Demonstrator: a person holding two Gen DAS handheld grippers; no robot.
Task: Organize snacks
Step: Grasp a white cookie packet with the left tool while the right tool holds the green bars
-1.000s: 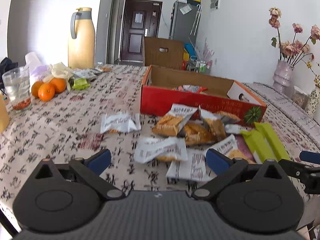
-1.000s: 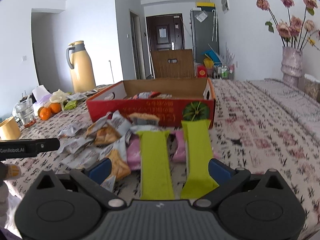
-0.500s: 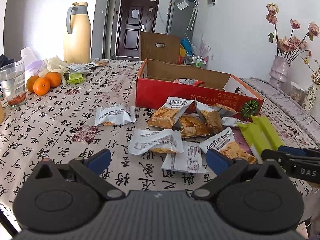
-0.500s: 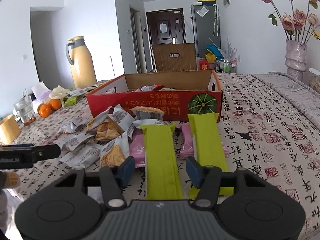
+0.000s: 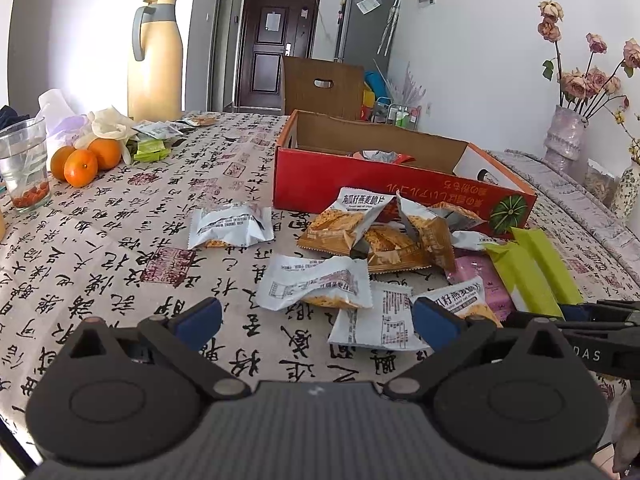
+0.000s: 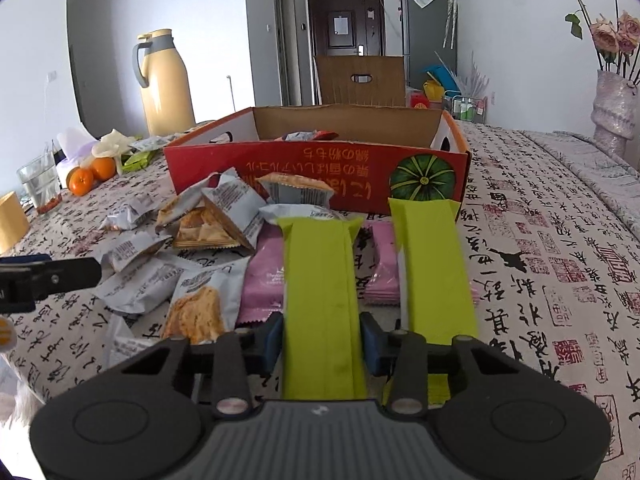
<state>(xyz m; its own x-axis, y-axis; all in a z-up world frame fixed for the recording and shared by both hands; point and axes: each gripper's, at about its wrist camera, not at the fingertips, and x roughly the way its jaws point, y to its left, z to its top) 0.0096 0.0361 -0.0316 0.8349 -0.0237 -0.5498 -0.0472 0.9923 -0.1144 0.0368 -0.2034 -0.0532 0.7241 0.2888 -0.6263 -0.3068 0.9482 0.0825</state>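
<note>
The long green snack bar point(image 6: 320, 300) lies on the table between the blue pads of the right gripper point(image 6: 320, 336), whose jaws are closing on it; both pads sit right at the bar's edges, though whether they already press it cannot be told. Just right of the jaws lies a second green bar point(image 6: 434, 268), parallel to the first, with pink packets point(image 6: 264, 280) under and between the two. Left of the jaws spreads a heap of silver and orange cracker packets point(image 6: 200, 304), and straight ahead stands the red cardboard box point(image 6: 320, 168), a few wrappers showing inside it. The right wrist view alone shows the bar between the pads; in the left wrist view the right gripper appears only as a dark arm at the right edge, by the near ends of both green bars point(image 5: 532, 276). That view shows the left gripper point(image 5: 316, 316) with its jaws wide and nothing between them, hovering over the patterned tablecloth point(image 5: 120, 240), with a white packet point(image 5: 312, 282) just ahead of its jaws. Far left of them sit oranges point(image 5: 86, 160), a glass point(image 5: 24, 168) and a yellow jug point(image 5: 156, 56).
</note>
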